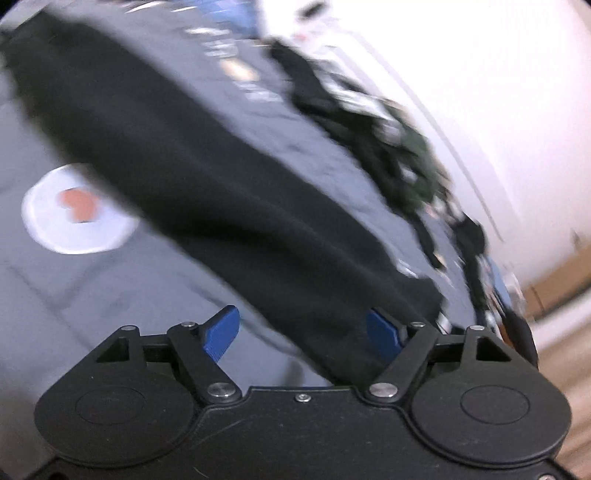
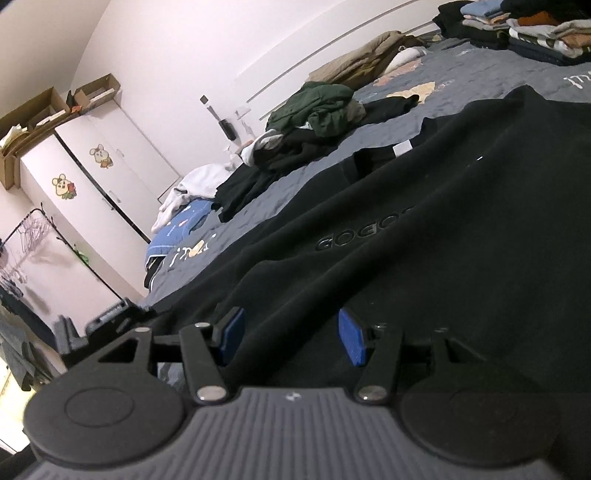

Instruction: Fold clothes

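A black sweatshirt [image 2: 424,229] with raised lettering lies spread on the grey bedspread [image 2: 480,81]. My right gripper [image 2: 291,338] is low over its near edge. The blue pads [image 2: 352,341] stand apart with a fold of the black cloth lying between them, not pinched. In the blurred left wrist view, a long part of the same black garment [image 1: 207,192] runs diagonally across the bedspread [image 1: 92,295]. My left gripper [image 1: 303,334] is open. The cloth passes between the fingers close to the right pad [image 1: 384,332], and the left pad [image 1: 221,332] is clear of it.
Loose clothes are heaped along the bed's far side: a green and black pile [image 2: 317,110] and a white garment [image 2: 195,184]. Folded stacks [image 2: 535,33] sit at the top right. A white wardrobe [image 2: 92,177] stands by the wall. A white round print [image 1: 74,210] marks the bedspread.
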Demonstrator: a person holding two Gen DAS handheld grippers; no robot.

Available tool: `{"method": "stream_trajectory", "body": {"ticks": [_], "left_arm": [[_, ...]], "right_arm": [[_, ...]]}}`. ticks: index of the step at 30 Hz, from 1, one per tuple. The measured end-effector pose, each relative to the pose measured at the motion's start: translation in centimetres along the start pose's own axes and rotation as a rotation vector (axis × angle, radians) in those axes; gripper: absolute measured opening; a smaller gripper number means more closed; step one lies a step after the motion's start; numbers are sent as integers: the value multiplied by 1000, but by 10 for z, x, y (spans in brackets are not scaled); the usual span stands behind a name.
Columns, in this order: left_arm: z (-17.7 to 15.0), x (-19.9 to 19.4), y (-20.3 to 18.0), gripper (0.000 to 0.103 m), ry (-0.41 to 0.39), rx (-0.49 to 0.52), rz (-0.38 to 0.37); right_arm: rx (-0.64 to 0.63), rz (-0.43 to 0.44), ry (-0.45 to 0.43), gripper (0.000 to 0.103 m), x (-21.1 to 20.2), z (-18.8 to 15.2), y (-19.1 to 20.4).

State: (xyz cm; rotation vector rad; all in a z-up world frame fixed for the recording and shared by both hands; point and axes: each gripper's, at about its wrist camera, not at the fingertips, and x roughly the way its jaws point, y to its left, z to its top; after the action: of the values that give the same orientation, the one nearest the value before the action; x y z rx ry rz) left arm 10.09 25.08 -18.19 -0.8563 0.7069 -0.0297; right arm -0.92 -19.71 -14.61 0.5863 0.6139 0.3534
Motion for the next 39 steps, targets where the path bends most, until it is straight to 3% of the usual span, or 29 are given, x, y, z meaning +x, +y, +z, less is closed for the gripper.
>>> {"method": "stream_trajectory", "body": {"ticks": [2, 8, 10, 12, 16, 19, 22, 23, 25, 27, 30, 34, 36, 39], "left_arm": [[4, 6, 14, 75, 12, -48, -4], [19, 26, 4, 70, -53, 39, 17], [24, 31, 4, 38, -81, 40, 28], [30, 32, 2, 18, -114, 44, 14], [45, 9, -11, 12, -251, 104, -49], [50, -1, -18, 11, -309, 126, -57], [48, 11, -23, 16, -223, 158, 10], [46, 15, -22, 19, -154, 166, 51], [41, 14, -20, 36, -46, 184, 99], [32, -2, -26, 46, -31, 247, 111], [20, -35, -55, 48, -72, 387, 130], [5, -57, -107, 49, -107, 569, 66], [-6, -53, -139, 49, -110, 691, 30], [-27, -25, -184, 49, -52, 862, -10]], "right_arm": [[10, 1, -2, 56, 3, 0, -2], [22, -1, 17, 56, 15, -3, -5], [12, -7, 20, 56, 15, -5, -5], [7, -12, 22, 56, 15, -5, -6], [23, -15, 16, 56, 15, -4, -10], [29, -17, 0, 56, 13, -3, -13], [32, -15, -9, 56, 10, -1, -14], [32, -15, -10, 56, 9, 0, -14], [35, -13, -12, 56, 7, 2, -15], [41, -7, -20, 56, 4, 7, -15], [49, -1, -36, 56, 0, 14, -16], [61, 4, -60, 56, -5, 26, -20], [66, -4, -63, 56, -6, 35, -23], [28, -26, -52, 56, -7, 57, -24]]}}
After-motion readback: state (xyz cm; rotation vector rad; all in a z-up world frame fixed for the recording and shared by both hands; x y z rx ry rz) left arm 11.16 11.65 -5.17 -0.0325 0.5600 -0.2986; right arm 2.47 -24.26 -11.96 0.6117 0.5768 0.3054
